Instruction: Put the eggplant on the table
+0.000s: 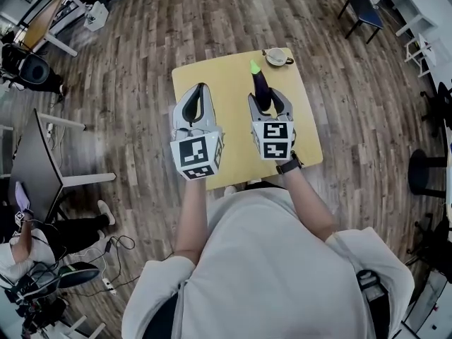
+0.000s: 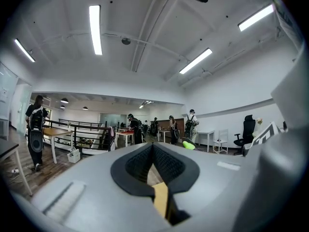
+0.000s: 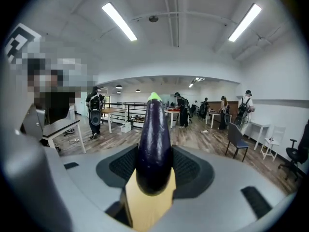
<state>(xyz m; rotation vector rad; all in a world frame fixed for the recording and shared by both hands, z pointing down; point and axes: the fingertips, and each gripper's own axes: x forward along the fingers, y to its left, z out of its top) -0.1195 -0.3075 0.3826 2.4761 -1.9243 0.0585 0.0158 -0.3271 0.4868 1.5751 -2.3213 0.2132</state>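
A dark purple eggplant (image 1: 260, 83) with a green tip sticks up and forward out of my right gripper (image 1: 267, 96), which is shut on its lower part above the yellow table (image 1: 229, 69). In the right gripper view the eggplant (image 3: 154, 144) fills the middle between the two pads of the right gripper (image 3: 154, 154), with the yellow tabletop (image 3: 147, 209) below. My left gripper (image 1: 203, 89) hovers beside it to the left over the table, jaws shut with nothing in them. In the left gripper view the left gripper (image 2: 152, 149) has its pads meeting, and the eggplant's green tip (image 2: 189, 144) shows at right.
A cup on a saucer (image 1: 277, 56) stands at the table's far right corner. Wooden floor surrounds the small table. A dark desk (image 1: 32, 164) and a seated person (image 1: 28, 239) are at the left, and a chair (image 1: 364, 6) stands at the far right.
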